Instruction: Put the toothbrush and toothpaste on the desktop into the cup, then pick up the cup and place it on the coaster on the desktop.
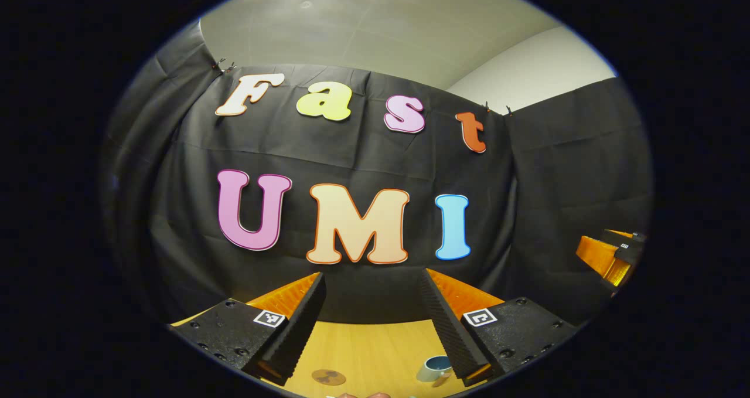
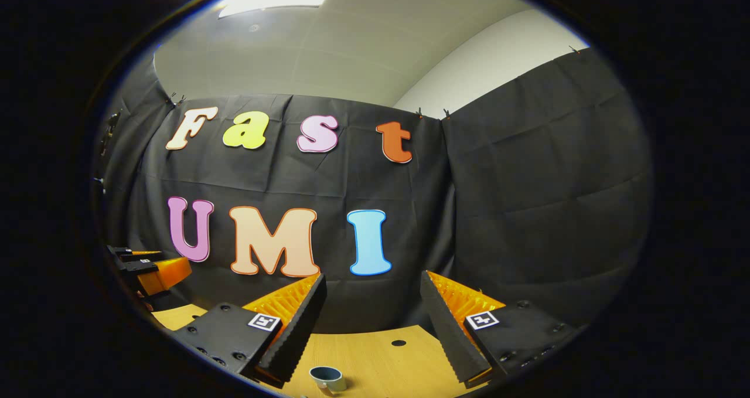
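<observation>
No readable txt; just 2 small square code tags per gripper, no lettering.

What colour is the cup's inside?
Dark blue inside the cup, pale outside; clearest in the right gripper view.

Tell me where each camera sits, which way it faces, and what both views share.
Left gripper view: rides the left claw, aimed forward at the booth wall above the desk; own open fingers at bottom, right claw at far right.
Right gripper view: rides the right claw, facing the same wall; own open fingers at bottom, left claw at far left.
Shared: wall, desk, cup.
</observation>
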`<move>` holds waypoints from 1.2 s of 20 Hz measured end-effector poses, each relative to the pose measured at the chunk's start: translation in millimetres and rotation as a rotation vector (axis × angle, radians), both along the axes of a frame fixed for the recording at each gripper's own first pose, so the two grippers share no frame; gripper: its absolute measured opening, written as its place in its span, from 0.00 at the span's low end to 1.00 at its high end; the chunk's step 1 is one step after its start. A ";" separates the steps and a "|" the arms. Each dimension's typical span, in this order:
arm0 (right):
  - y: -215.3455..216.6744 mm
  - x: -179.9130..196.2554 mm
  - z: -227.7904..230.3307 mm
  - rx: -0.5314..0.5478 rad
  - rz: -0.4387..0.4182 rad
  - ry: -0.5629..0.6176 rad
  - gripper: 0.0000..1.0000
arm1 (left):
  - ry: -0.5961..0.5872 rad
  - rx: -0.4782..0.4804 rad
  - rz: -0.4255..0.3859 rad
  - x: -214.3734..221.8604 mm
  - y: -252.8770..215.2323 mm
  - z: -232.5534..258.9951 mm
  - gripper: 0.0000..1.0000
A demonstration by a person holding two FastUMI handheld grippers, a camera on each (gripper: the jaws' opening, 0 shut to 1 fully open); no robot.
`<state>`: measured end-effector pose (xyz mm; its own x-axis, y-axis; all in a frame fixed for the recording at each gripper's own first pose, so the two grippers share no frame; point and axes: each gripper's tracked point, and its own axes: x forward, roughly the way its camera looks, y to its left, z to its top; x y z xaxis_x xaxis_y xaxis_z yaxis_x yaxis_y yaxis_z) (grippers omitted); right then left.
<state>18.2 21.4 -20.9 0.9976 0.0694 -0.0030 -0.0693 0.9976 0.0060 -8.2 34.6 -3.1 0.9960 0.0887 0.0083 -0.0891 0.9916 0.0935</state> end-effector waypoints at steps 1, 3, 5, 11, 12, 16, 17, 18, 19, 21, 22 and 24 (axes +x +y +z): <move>1.8 0.4 -4.0 -0.001 0.007 0.008 0.99 | -0.004 0.006 0.008 -2.0 4.6 1.5 0.94; 5.1 0.9 -11.1 -0.009 0.021 0.021 0.99 | -0.013 0.011 0.027 -6.0 13.5 2.6 0.94; 10.7 0.9 -20.2 -0.024 0.040 0.036 0.99 | -0.017 0.015 0.036 -8.3 19.0 2.7 0.94; 36.3 -2.6 -41.4 -0.029 0.103 0.080 0.99 | 0.015 -0.028 0.051 -15.0 26.9 -11.1 0.94; 42.2 -3.1 -46.8 -0.033 0.116 0.089 0.99 | 0.009 -0.034 0.053 -16.4 29.1 -9.8 0.94; 69.4 -7.5 -67.2 -0.042 0.186 0.123 0.99 | 0.026 -0.049 0.043 -14.0 33.2 -10.5 0.93; 71.5 -6.4 -72.4 -0.044 0.187 0.128 0.99 | 0.020 -0.048 0.045 -14.7 37.3 -5.9 0.94; 75.4 -7.1 -80.3 -0.042 0.189 0.142 0.99 | 0.010 -0.049 0.049 -15.7 41.0 -2.0 0.94; 83.3 -11.1 -92.0 -0.039 0.202 0.161 0.99 | 0.005 -0.052 0.050 -16.3 43.6 -1.1 0.94; 92.0 -15.9 -115.4 -0.053 0.213 0.201 0.99 | 0.017 -0.052 0.047 -19.2 48.4 -3.0 0.94; 96.5 -18.7 -127.3 -0.066 0.220 0.220 0.99 | 0.026 -0.049 0.048 -20.5 52.5 -3.9 0.94; 104.4 -27.1 -156.2 -0.096 0.242 0.278 0.99 | 0.030 -0.052 0.051 -24.2 61.4 -4.4 0.94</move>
<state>-8.9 125.8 -177.2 0.9126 0.2888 -0.2894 -0.3115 0.9496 -0.0346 -32.4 96.0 -7.5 0.9900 0.1386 -0.0275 -0.1373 0.9895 0.0454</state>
